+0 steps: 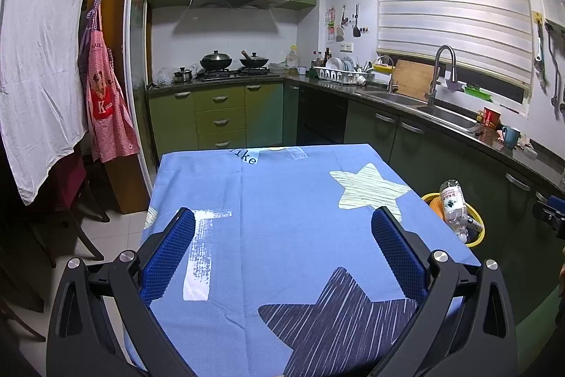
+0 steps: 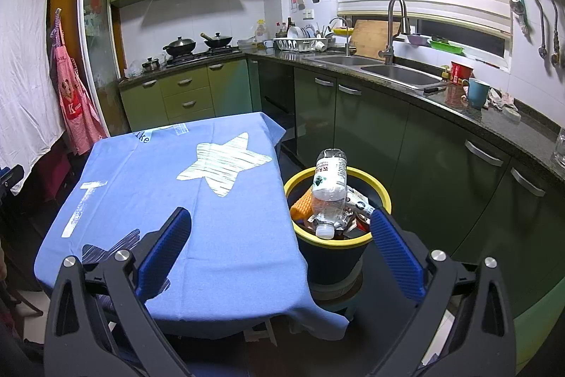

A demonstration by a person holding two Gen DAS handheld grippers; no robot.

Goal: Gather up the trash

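Kitchen table [image 2: 229, 235] beside bin [image 2: 332, 257] (bottle [image 2: 330, 189] atop trash).

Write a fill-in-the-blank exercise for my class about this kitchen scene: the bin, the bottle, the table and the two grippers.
1. The plastic bottle sits in the bin with its cap pointing ____.
2. The bin's rim is coloured ____.
3. The tablecloth is blue and printed with ____.
4. Both the left gripper and the right gripper are ____ and hold nothing.

Missing words: down; yellow; stars; open
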